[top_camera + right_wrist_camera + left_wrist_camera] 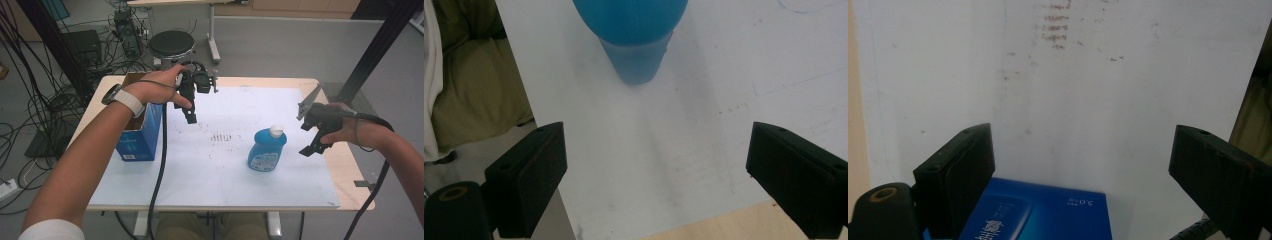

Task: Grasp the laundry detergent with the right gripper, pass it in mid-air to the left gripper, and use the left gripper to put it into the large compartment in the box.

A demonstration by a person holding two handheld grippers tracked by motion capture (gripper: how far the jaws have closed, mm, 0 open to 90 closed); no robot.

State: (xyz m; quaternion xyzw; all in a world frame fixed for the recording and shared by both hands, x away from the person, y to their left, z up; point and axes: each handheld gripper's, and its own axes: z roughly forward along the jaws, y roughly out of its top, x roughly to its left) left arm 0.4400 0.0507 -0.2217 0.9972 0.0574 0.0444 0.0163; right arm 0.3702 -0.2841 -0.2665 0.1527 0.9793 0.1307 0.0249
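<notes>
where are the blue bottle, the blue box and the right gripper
blue bottle (pixel 266 150): high view, on its blue body below the white cap
blue box (pixel 141 137): high view, on its blue side wall
right gripper (pixel 311 141): high view, midway between its open jaw tips

One blue bottle (pixel 267 149), one blue box (pixel 140 135), two grippers.
</notes>
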